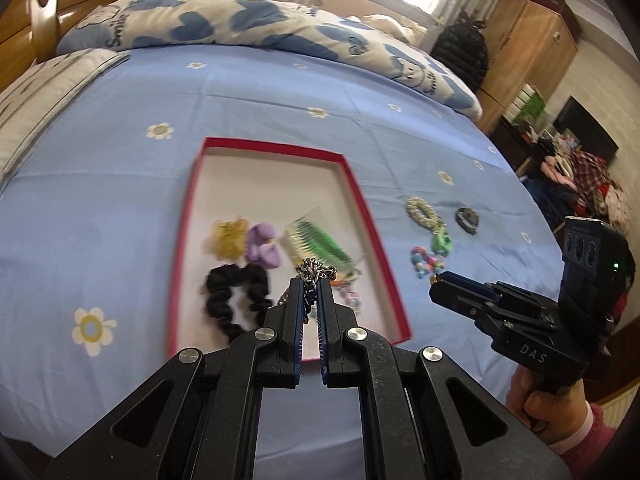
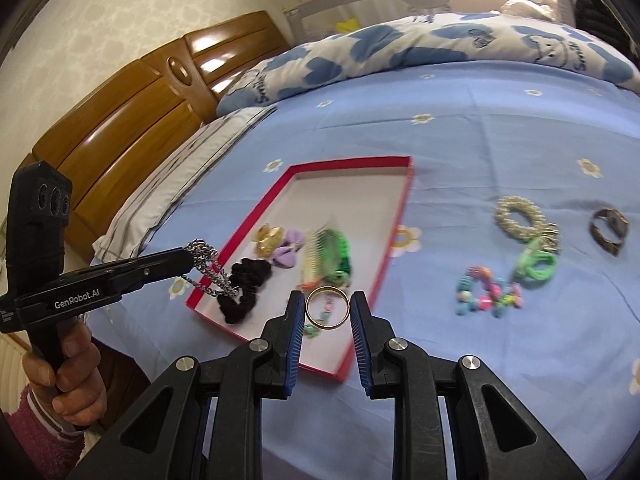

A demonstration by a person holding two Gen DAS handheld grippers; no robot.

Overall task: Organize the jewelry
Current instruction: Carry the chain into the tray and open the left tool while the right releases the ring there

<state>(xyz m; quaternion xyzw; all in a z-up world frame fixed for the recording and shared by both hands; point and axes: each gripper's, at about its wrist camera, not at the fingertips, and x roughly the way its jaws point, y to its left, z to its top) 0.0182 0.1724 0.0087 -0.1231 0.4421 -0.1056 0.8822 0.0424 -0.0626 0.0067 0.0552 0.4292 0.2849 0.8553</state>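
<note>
Blue bedsheet (image 1: 280, 120) with small flower prints fills both views, and a shallow red-rimmed box (image 1: 362, 200) with a white floor lies on it.

Left wrist view: the left gripper (image 1: 313, 280) sits at lower centre, its jaws clamped on a silver chain (image 1: 314, 270). The chain bunches above the fingertips and hangs between the blue pads, over the near end of the box. Inside the box, from left to centre: a yellow clip (image 1: 228, 238), a purple bow (image 1: 262, 245), a black scrunchie (image 1: 236, 298) and a green comb (image 1: 320, 242). Right of the box, on the sheet, lie a pearl bracelet (image 1: 424, 214), a dark ring-shaped band (image 1: 467, 220) and a multicoloured bead bracelet (image 1: 427, 262). The right gripper (image 1: 434, 280) enters from the right edge.

Right wrist view: the right gripper (image 2: 327, 307) occupies lower centre, jaws apart by the width of a gold ring (image 2: 327, 307) held edge-on between the pads. The ring is a plain thin band, positioned over the near corner of the box (image 2: 352, 160). At left, the left gripper (image 2: 188, 258) holds the chain (image 2: 210, 270), whose loops dangle to the scrunchie (image 2: 246, 288).
</note>
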